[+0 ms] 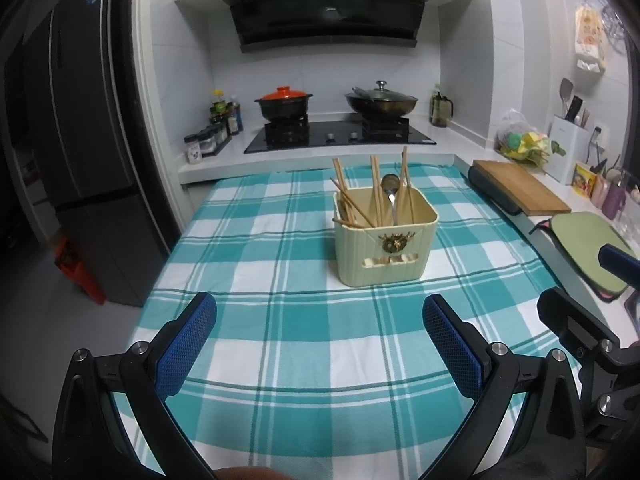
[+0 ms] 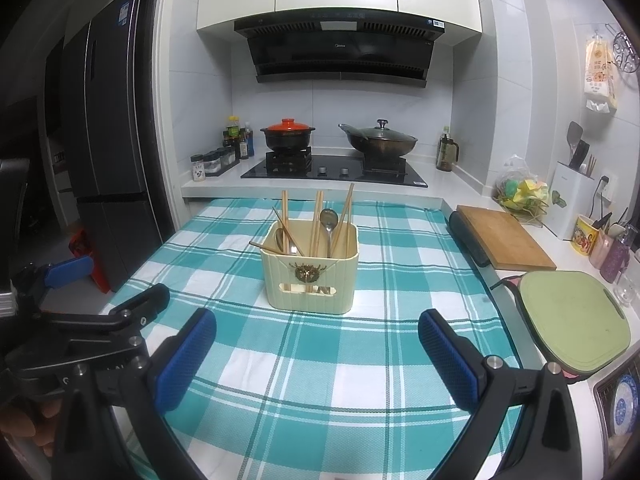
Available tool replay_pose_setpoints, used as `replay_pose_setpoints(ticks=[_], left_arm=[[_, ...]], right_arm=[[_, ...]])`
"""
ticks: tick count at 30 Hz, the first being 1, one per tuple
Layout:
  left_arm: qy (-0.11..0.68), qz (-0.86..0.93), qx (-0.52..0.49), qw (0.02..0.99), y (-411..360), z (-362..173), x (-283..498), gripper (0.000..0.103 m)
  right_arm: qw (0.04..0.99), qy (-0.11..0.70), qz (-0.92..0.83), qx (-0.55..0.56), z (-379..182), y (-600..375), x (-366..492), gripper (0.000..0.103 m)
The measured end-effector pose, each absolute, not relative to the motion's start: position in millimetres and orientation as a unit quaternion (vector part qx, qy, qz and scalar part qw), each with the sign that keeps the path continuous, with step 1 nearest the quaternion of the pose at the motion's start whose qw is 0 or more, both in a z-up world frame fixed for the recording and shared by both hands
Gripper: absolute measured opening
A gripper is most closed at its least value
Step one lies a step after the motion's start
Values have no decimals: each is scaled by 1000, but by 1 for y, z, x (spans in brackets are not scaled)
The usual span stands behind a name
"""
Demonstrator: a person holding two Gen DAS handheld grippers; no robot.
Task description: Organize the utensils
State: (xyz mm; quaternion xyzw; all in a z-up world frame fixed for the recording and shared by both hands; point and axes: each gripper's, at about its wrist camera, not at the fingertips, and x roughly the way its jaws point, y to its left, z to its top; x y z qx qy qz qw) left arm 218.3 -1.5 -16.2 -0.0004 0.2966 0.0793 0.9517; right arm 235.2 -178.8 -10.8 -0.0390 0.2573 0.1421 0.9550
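1. Cream plastic box stands on the checked cloth, near the middle, with nothing else on the cloth.
2. Wooden chopsticks stick up out of the box, some straight and some leaning. A metal spoon stands among them. From the right view a second spoon shows, low at the left side.
3. Left claw is wide open and holds nothing. It hangs over the cloth, well apart from the box.
4. Right claw is wide open too, and empty, just beside the left one.
5. I think the job is almost done or has not begun; I cannot tell which.
6. To do it well, hold the box by its wall with one claw so it cannot tip.
7. Then pinch one leaning stick near its top and stand it up straight, slowly, without knocking the rest.
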Motion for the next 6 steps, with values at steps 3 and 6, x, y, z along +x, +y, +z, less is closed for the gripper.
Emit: replay_pose_setpoints(ticks=[3,6], left_arm=[[295,76,-4,952,-3,-17,216,103],[293,78,-2,953,-3,-16,215,103]], right_arm=[[955,257,141,-38,-10,-180,235,103],[955,258,140,-37,-9,-184,236,103]])
